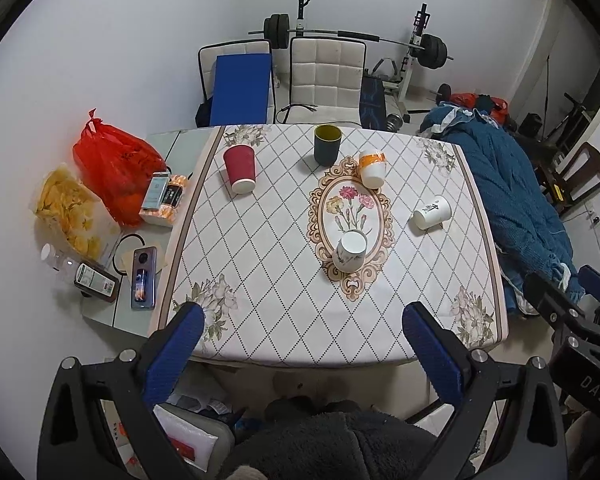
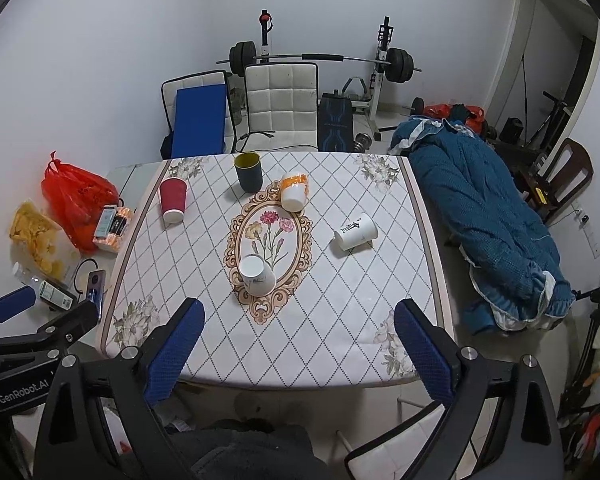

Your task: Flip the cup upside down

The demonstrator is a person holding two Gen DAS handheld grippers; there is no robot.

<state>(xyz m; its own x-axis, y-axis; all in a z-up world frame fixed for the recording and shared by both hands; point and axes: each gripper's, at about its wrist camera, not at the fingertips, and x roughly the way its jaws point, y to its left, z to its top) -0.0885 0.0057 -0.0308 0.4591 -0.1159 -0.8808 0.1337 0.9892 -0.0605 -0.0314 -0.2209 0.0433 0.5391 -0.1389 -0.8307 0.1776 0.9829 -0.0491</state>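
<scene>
Several cups stand or lie on the patterned table (image 1: 260, 280). A dark cup with a yellow inside (image 1: 327, 145) stands upright at the back. A red paper cup (image 1: 240, 168), an orange-and-white cup (image 1: 373, 168) and a white cup with a floral print (image 1: 349, 251) stand upside down. A white paper cup with black writing (image 1: 432, 212) lies on its side at the right. My left gripper (image 1: 300, 316) is open and empty above the table's near edge. My right gripper (image 2: 300, 312) is open and empty beside it. The same cups show in the right wrist view, the dark cup (image 2: 248, 172) at the back.
A red plastic bag (image 1: 116, 164), a bag of yellow snacks (image 1: 70, 208), small boxes (image 1: 164, 198), a bottle (image 1: 96, 282) and a phone (image 1: 143, 278) lie on the table's left part. Two white chairs (image 1: 324, 76) stand behind. A blue quilt (image 1: 512, 184) lies to the right.
</scene>
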